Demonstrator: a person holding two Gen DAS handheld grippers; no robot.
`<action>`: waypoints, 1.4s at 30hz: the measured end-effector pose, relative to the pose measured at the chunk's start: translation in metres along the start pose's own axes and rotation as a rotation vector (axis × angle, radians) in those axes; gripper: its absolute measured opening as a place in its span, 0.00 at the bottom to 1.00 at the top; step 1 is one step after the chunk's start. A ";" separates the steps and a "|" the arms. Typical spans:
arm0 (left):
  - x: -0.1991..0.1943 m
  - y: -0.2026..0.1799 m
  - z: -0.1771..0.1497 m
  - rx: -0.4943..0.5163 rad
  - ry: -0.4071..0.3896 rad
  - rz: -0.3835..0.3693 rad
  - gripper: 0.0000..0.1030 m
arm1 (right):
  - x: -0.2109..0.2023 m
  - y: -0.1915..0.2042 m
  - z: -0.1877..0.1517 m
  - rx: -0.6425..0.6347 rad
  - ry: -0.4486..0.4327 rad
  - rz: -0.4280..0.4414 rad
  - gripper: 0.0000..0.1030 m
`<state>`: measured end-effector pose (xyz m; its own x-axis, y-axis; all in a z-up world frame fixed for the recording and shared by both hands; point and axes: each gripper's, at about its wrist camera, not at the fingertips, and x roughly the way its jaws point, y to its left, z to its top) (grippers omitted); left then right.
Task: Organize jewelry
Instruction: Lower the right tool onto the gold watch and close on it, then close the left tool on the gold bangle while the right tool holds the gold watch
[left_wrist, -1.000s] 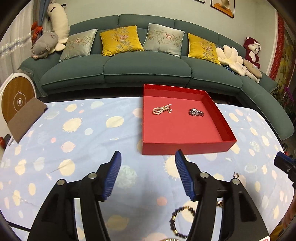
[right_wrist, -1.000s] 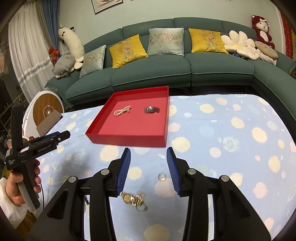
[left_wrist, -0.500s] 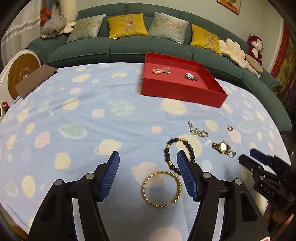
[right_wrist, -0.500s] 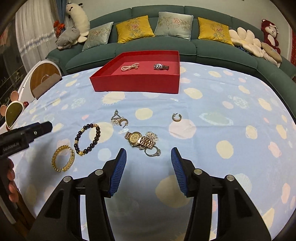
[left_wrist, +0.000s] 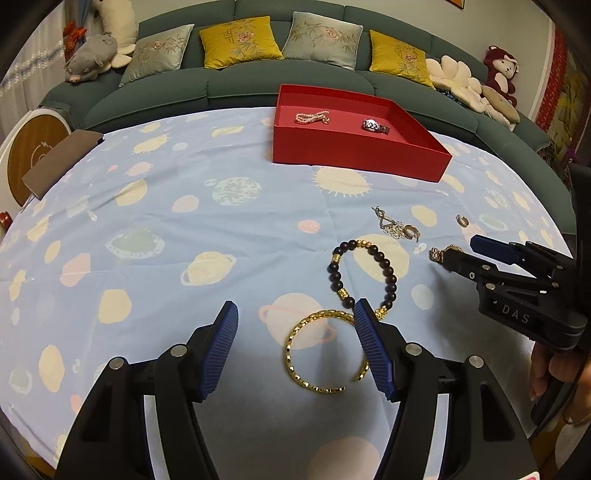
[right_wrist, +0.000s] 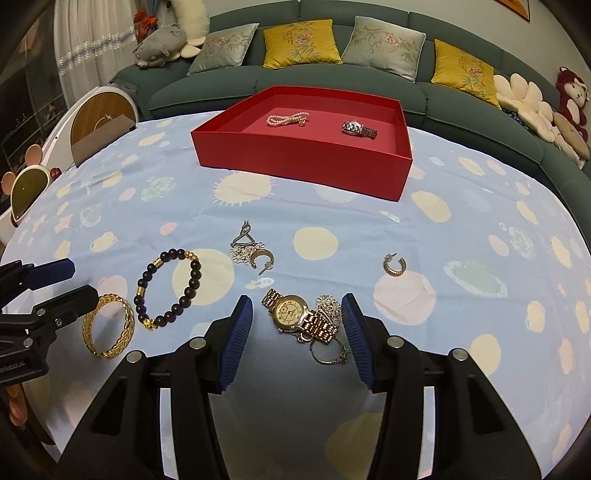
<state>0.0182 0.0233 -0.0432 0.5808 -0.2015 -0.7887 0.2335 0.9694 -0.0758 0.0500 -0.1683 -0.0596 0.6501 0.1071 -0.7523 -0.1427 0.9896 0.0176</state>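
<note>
Both claws gape empty: left claw over a ridged gold bangle, right claw around a link-strap watch.

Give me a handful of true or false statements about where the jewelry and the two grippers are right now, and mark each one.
1. The red tray holds a pearl bracelet and a silver watch. True.
2. The gold bangle lies inside the tray. False: it lies on the tablecloth, between the open jaws of the left gripper.
3. The right gripper has its jaws either side of the gold watch, not pressing it. True.
4. The dark bead bracelet is looped around the gold watch. False: it lies apart, beside the bangle.
5. The left gripper is carrying the bangle. False: the bangle rests on the cloth.
</note>
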 end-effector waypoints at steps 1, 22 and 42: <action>0.000 0.000 -0.001 0.003 0.002 -0.004 0.61 | 0.001 -0.001 0.000 0.001 0.002 0.000 0.47; 0.011 -0.013 -0.018 0.041 0.051 -0.025 0.69 | -0.004 -0.004 -0.003 0.038 0.027 0.015 0.21; 0.021 -0.024 -0.024 0.089 0.015 0.043 0.66 | -0.050 -0.006 0.000 0.099 -0.059 0.079 0.21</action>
<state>0.0065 -0.0013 -0.0727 0.5801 -0.1573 -0.7992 0.2771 0.9608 0.0120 0.0183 -0.1796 -0.0215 0.6831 0.1874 -0.7059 -0.1229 0.9822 0.1419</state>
